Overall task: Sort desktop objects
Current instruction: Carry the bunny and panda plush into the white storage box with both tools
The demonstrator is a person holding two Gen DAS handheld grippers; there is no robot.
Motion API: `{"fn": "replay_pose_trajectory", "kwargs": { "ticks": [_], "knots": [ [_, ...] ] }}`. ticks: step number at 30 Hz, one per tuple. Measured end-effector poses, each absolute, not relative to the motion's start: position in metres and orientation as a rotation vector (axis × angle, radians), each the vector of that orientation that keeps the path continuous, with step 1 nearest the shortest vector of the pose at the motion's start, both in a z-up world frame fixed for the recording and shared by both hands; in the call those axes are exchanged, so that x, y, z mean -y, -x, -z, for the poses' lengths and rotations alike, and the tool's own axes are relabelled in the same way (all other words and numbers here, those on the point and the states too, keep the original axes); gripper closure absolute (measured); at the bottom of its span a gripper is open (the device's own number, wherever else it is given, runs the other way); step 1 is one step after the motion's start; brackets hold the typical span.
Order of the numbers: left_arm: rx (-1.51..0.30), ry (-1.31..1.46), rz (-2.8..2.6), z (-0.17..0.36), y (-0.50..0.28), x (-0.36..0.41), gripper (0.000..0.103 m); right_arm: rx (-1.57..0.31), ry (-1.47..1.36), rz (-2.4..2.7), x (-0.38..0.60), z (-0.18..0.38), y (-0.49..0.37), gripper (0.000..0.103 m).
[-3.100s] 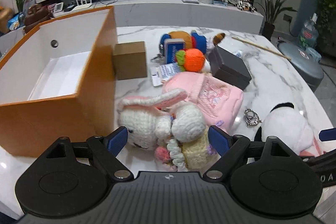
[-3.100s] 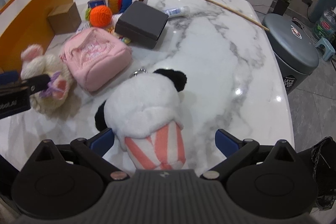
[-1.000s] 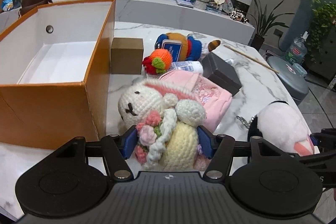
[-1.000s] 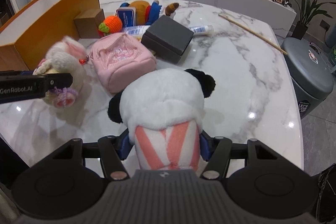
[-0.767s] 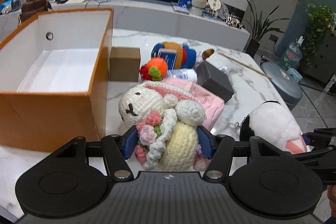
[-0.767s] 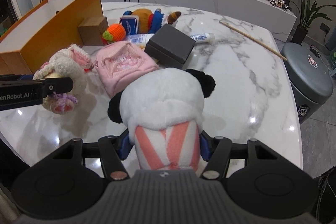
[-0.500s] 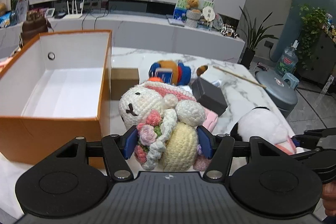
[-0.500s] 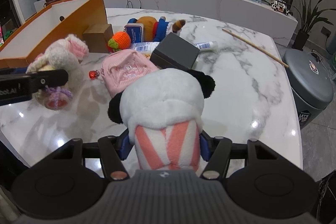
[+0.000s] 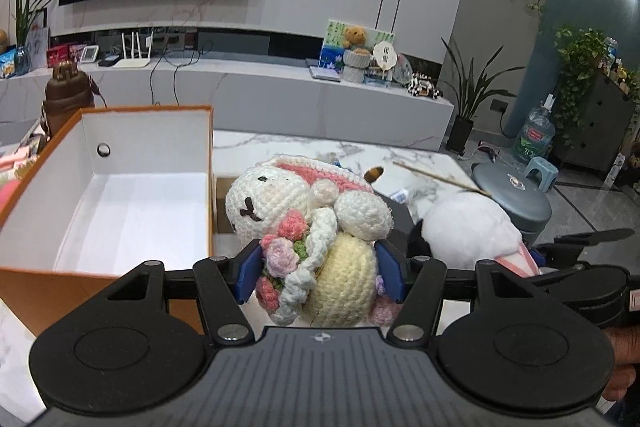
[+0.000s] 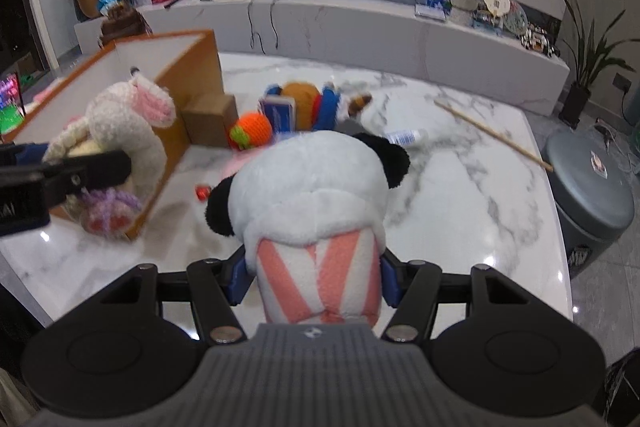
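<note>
Crocheted bunny clamped in my left gripper and panda in my right gripper, both lifted above the table, I judge next comes swinging them over the box.

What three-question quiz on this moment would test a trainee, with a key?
1. True or false: the left tool is shut on the crocheted bunny.
2. What does the right tool hold? A) orange crochet ball B) panda plush C) brown box
3. Fill in: the orange box is open at the ____.

Key:
1. True; the blue pads press on its sides.
2. B, the panda plush; the orange crochet ball and brown box lie on the marble table.
3. Top.
</note>
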State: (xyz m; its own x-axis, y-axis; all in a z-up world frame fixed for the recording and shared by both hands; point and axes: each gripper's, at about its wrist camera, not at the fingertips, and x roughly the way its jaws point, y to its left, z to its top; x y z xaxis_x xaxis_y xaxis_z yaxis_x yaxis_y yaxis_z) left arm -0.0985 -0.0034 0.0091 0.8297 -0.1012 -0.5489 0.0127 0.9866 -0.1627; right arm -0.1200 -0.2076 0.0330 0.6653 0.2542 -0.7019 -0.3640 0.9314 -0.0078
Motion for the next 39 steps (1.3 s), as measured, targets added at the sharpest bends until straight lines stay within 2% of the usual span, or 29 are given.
{"fn": "replay_pose_trajectory", "kwargs": {
  "ticks": [11,21,30,39],
  "knots": [
    [-0.480,0.119,0.043,-0.061,0.105,-0.034,0.034,-0.609,0.196,-0.431,0.150,-0.095,0.112,0.040],
    [-0.453,0.042,-0.013,-0.088,0.103,-0.084,0.034,-0.554,0.263,-0.544,0.075,-0.124,0.087,0.040],
    [-0.519,0.061,-0.051,-0.075,0.091,-0.133,0.034,-0.584,0.331,-0.615,0.013,-0.114,0.064,0.040],
    [-0.688,0.018,-0.026,-0.035,0.066,-0.165,0.034,-0.671,0.422,-0.677,-0.030,-0.064,0.051,0.041]
  ]
}}
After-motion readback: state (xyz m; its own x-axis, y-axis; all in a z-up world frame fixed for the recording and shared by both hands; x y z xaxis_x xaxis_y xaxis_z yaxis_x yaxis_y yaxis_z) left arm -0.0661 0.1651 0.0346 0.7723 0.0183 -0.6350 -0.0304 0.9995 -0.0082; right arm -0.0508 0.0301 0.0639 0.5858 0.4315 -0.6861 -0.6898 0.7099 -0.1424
